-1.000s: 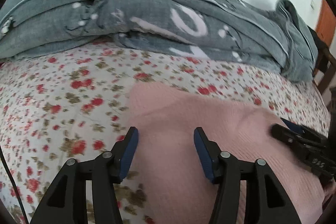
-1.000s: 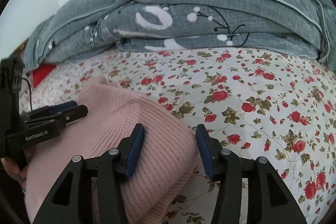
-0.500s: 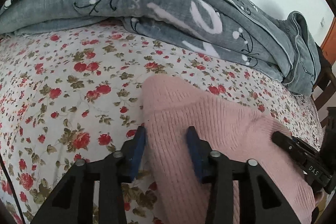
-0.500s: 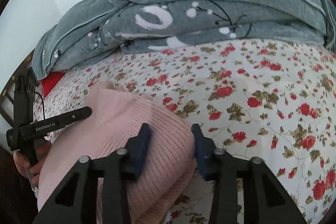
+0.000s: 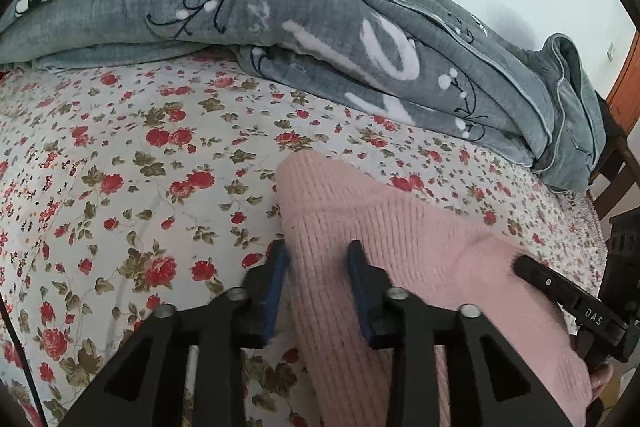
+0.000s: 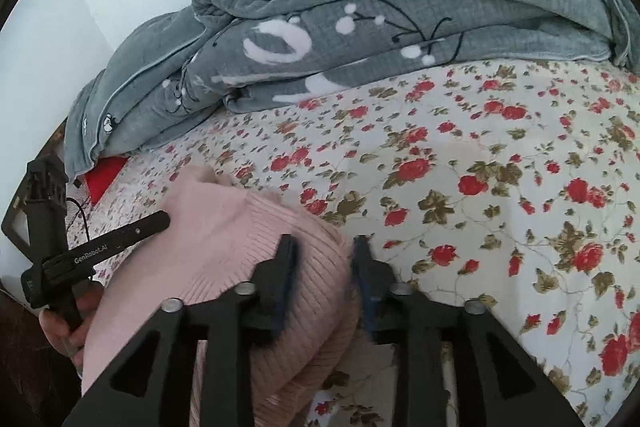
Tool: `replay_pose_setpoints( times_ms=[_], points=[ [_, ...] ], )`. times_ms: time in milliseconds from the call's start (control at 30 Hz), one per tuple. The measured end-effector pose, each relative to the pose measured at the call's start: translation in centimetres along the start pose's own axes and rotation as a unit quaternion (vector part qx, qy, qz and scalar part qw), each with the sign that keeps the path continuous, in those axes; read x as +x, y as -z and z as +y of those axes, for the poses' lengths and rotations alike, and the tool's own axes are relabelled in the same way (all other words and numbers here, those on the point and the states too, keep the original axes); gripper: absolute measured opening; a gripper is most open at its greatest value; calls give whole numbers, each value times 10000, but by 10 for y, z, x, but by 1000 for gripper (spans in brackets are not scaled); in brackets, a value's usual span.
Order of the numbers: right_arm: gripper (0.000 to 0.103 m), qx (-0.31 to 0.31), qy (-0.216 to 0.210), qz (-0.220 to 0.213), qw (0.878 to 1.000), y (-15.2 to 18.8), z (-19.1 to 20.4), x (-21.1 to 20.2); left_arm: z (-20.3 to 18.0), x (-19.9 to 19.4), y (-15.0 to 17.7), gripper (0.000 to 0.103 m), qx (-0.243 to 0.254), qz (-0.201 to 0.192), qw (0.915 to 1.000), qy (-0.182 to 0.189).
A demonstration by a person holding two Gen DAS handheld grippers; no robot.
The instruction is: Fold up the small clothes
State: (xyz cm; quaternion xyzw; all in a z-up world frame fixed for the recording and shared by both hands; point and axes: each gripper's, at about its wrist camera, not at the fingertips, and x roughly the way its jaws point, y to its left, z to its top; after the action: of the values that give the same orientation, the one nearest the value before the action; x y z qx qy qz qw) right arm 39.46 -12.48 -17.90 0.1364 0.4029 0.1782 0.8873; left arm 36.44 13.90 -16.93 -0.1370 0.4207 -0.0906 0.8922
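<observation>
A pink ribbed knit garment (image 5: 400,227) lies bunched on a floral bedsheet (image 5: 140,187). My left gripper (image 5: 317,251) has the garment's left edge between its blue pads, which touch the knit on both sides while the jaws are opening. The right wrist view shows the same garment (image 6: 224,227), its right edge filling my right gripper (image 6: 324,245), whose jaws are also opening. One of the right gripper's fingers (image 5: 560,291) rests on the knit at the far right. The left gripper's finger (image 6: 120,239) crosses the garment's left side, held by a hand (image 6: 60,331).
A rumpled grey blanket (image 5: 280,27) with white and black print is piled along the back of the bed (image 6: 480,187). A red item (image 6: 102,175) pokes out under the blanket's left end. Dark wooden furniture (image 5: 616,167) stands past the bed's right edge.
Both grippers went from wide apart over the garment to closed on its edges, then eased slightly wider. The knit has bunched up between the pads, and both views have rolled a little.
</observation>
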Motion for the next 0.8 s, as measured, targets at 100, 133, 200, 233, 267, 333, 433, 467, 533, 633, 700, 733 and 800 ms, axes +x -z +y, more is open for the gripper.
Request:
replay_pose_setpoints(
  times_ms=[100, 133, 200, 233, 267, 333, 433, 467, 533, 633, 700, 733, 800],
  points=[
    [37, -143, 242, -246, 9993, -4, 10, -19, -1, -5, -1, 48, -3, -41, 10000, 35],
    [37, -266, 317, -313, 9987, -4, 18, -28, -2, -7, -2, 49, 9, -60, 10000, 44],
    [37, -573, 336, -467, 9967, 2, 39, -48, -6, -11, -2, 49, 52, -73, 9999, 80],
    [38, -704, 291, -507, 9958, 6, 48, -56, -8, -14, -2, 49, 78, -82, 9999, 109],
    [40, -861, 220, -528, 9946, 11, 60, -64, -10, -17, -2, 50, 120, -93, 9998, 155],
    [43, -1042, 200, -487, 9932, 22, 77, -74, -14, -25, 0, 54, 202, -101, 9995, 229],
    [43, -825, 149, -305, 9960, 40, 81, -82, -17, -36, 5, 54, 239, -81, 9993, 291],
    [43, -732, 159, -255, 9969, 45, 79, -84, -16, -41, 9, 55, 232, -58, 9993, 277],
    [43, -505, 102, -149, 9986, 56, 72, -87, -13, -51, 17, 55, 226, -40, 9995, 232],
    [43, -207, -389, 173, 9989, 74, 66, -85, -4, -66, 39, 56, 104, -8, 9998, 185],
    [43, -160, -558, 240, 9980, 82, 66, -82, 2, -73, 58, 57, -106, 113, 9990, 422],
    [34, -135, -482, 209, 9985, 84, 67, -81, 4, -77, 69, 57, -234, 168, 9979, 576],
    [11, -182, -479, 248, 9984, 84, 70, -78, 7, -84, 81, 57, -333, 209, 9974, 600]
  ],
)
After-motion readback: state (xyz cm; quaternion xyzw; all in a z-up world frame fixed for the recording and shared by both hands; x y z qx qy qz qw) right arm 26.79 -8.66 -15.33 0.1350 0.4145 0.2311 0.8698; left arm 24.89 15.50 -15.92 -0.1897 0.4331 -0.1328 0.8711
